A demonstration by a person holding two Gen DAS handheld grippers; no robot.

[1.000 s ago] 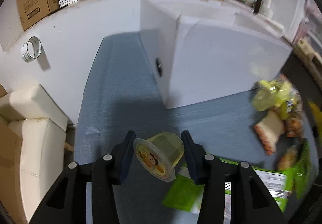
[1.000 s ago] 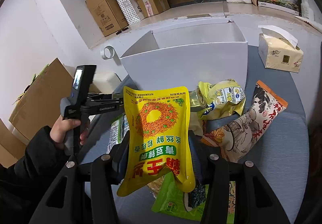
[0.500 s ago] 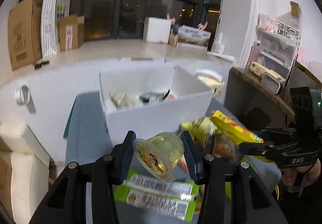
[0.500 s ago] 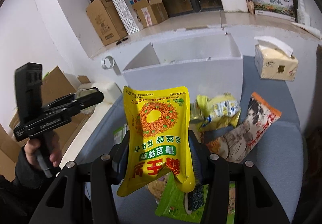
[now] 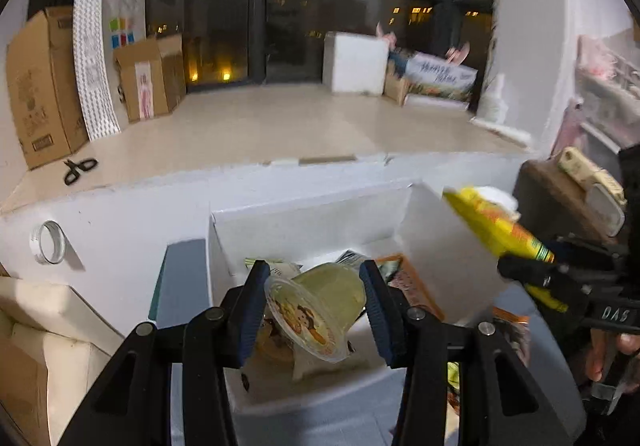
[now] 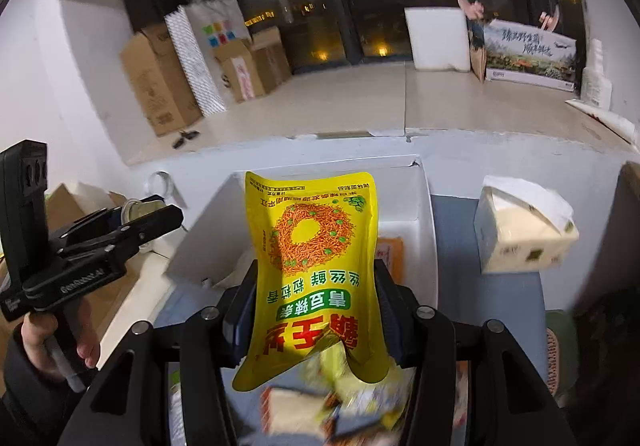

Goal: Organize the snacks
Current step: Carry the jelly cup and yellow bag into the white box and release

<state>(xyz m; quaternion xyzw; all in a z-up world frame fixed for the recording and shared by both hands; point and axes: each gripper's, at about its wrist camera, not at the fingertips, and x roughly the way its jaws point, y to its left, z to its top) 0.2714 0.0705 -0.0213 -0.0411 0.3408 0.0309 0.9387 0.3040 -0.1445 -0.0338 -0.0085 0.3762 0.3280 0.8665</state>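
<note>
Where the right view hides it, jelly cup [image 5: 320, 306] clamped in left hand-held gripper [image 5: 316, 312]; yellow packet [image 6: 316, 270] in right [image 6: 316, 316].

Left gripper [image 5: 314, 306], right gripper [image 6: 316, 310]: black frames, blue pads, silver screws.

Yellow snack bag [image 6: 316, 270] w/ orange ring; pale-green jelly cup [image 5: 320, 304]; white box [image 5: 436, 246]

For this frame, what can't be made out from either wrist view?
- Left wrist: snacks in the white box sit behind the jelly cup and left gripper.
- Right wrist: loose snacks below the yellow snack bag are motion-blurred and cut by the right gripper.
- Left wrist: the bag shows edge-on only.
</note>
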